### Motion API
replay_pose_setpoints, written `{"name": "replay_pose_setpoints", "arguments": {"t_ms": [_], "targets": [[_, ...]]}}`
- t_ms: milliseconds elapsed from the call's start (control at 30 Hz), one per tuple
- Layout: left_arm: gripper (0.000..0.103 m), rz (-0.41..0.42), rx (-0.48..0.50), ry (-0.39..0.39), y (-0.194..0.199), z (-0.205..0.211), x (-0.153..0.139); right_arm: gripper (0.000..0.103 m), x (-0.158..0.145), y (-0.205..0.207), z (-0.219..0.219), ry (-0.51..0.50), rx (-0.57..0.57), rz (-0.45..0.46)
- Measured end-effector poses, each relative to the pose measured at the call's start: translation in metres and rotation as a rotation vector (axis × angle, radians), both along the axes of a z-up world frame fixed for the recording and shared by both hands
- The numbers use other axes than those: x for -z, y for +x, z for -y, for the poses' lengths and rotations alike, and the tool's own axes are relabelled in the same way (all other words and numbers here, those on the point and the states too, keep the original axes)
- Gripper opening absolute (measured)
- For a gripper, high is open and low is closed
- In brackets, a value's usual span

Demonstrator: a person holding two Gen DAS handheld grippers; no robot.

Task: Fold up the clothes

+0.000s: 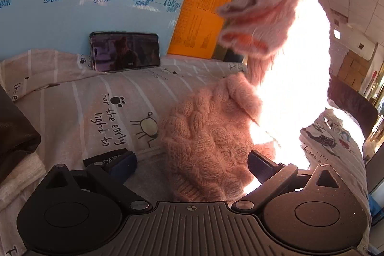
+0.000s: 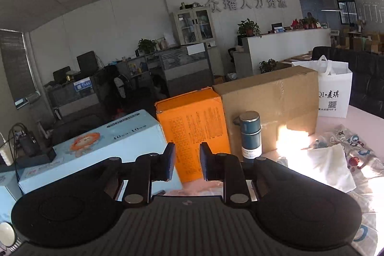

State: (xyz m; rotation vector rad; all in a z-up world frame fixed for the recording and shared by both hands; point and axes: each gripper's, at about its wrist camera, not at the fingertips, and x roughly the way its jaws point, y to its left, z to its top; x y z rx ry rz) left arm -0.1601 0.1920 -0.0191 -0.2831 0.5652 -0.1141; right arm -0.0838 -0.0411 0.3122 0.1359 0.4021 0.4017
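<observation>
A pink cable-knit sweater (image 1: pixel 211 136) hangs in the air in the left wrist view, its upper part (image 1: pixel 259 16) raised at top right and partly washed out by sunlight. Its lower end rests on the striped printed bedsheet (image 1: pixel 96 107). My left gripper (image 1: pixel 192 164) is open, its fingers on either side of the sweater's lower end. My right gripper (image 2: pixel 187 162) is held high, jaws a narrow gap apart with nothing visible between them. A sliver of pink fabric (image 2: pixel 196 188) shows below its fingers. What holds the sweater up is not visible.
A phone (image 1: pixel 124 52) leans against a light blue box (image 1: pixel 96 4) at the back, beside an orange box (image 1: pixel 204 16). In the right wrist view stand the blue box (image 2: pixel 96 148), the orange box (image 2: pixel 194 128), a cardboard box (image 2: pixel 271 100), a teal flask (image 2: pixel 250 133), and a white bag (image 2: pixel 333 90).
</observation>
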Motion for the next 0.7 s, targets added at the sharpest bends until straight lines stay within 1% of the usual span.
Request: {"name": "replay_pose_setpoints", "arguments": {"t_ms": [67, 133, 167, 233, 300, 333, 400, 467, 567, 600, 667, 700], "targets": [[0.1, -0.001, 0.0, 0.003, 0.0, 0.0, 0.0, 0.021, 0.031, -0.004, 0.014, -0.064, 0.013, 0.019], [0.1, -0.003, 0.0, 0.005, 0.001, 0.0, 0.0, 0.033, 0.065, -0.001, 0.024, -0.108, -0.003, 0.001], [0.1, -0.003, 0.0, 0.005, 0.001, 0.0, 0.0, 0.043, 0.084, 0.001, 0.03, -0.118, -0.019, -0.019], [0.1, -0.005, 0.0, 0.005, 0.001, 0.0, 0.0, 0.045, 0.121, 0.005, 0.041, -0.108, -0.063, -0.068], [0.101, -0.006, 0.0, 0.006, 0.001, 0.0, 0.0, 0.06, 0.154, 0.007, 0.044, -0.128, -0.109, -0.112], [0.101, -0.006, 0.0, 0.007, 0.001, 0.0, 0.0, 0.062, 0.163, 0.009, 0.039, -0.156, -0.12, -0.116], [0.101, -0.007, 0.001, 0.008, 0.001, 0.0, 0.0, 0.072, 0.183, 0.013, 0.019, -0.253, -0.15, -0.114], [0.101, -0.007, 0.001, 0.009, 0.001, 0.001, 0.0, 0.076, 0.193, 0.018, -0.008, -0.335, -0.197, -0.109], [0.101, -0.008, 0.001, 0.01, 0.001, 0.001, 0.0, 0.089, 0.201, 0.031, -0.05, -0.404, -0.307, -0.093], [0.101, -0.008, 0.001, 0.01, 0.001, 0.001, 0.0, 0.091, 0.204, 0.038, -0.068, -0.436, -0.344, -0.091], [0.101, -0.008, 0.002, 0.009, 0.001, 0.0, 0.001, 0.091, 0.211, 0.054, -0.101, -0.516, -0.364, -0.094], [0.101, -0.008, 0.002, 0.008, 0.001, 0.0, 0.001, 0.091, 0.217, 0.06, -0.118, -0.573, -0.389, -0.093]]}}
